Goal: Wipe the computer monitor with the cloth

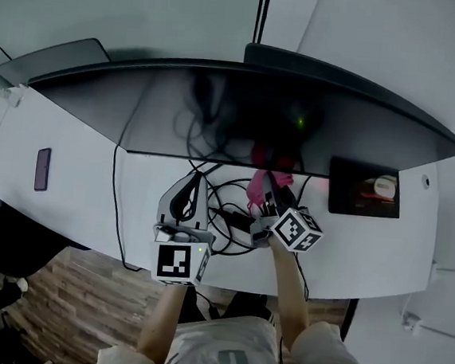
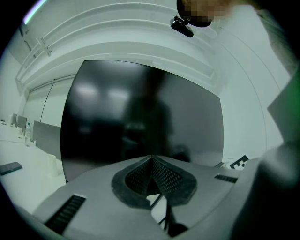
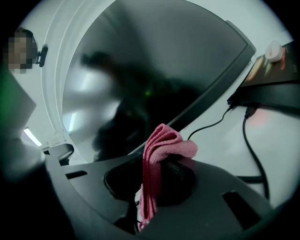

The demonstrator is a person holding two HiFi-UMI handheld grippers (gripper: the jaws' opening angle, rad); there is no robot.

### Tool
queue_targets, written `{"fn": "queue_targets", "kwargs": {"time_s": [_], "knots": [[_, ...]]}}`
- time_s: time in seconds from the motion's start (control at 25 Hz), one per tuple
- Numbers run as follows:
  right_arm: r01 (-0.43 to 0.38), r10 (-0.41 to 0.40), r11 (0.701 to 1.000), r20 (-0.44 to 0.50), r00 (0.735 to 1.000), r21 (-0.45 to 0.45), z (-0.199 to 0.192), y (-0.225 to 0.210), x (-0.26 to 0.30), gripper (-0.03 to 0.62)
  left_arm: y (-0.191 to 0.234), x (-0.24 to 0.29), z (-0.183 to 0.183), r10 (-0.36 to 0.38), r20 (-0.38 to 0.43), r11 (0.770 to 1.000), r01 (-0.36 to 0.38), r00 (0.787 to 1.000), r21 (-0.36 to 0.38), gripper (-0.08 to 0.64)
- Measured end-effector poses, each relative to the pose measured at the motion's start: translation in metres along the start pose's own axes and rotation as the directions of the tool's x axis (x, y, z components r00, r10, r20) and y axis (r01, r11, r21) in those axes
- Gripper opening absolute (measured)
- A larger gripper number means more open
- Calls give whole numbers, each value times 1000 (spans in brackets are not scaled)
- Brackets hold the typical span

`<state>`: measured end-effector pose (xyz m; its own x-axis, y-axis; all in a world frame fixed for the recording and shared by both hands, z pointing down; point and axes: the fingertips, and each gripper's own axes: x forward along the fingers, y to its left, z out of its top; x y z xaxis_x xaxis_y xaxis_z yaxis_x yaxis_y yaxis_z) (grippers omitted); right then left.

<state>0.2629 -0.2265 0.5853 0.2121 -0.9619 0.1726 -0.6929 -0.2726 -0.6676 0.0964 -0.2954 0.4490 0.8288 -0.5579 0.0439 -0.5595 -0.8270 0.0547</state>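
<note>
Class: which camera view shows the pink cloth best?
The right gripper view: the pink cloth sits centre frame, folded, pinched by the right gripper. The head view shows only a small pink patch; the left gripper view, none.

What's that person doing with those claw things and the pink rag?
A person holds a gripper in each hand at a white desk. The right gripper is shut on a pink cloth, held near the lower edge of the big dark monitor. The left gripper is shut and empty, pointing at the screen. Whether the cloth touches the screen is not clear.
</note>
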Motion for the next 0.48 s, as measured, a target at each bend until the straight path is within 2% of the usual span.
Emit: {"fn": "queue_targets", "kwargs": {"time_s": [0.48], "knots": [[-22, 21, 1000, -57, 998, -17, -61, 82, 54, 55, 102, -19, 2, 6, -28, 1000, -5, 1000, 21, 14]]}}
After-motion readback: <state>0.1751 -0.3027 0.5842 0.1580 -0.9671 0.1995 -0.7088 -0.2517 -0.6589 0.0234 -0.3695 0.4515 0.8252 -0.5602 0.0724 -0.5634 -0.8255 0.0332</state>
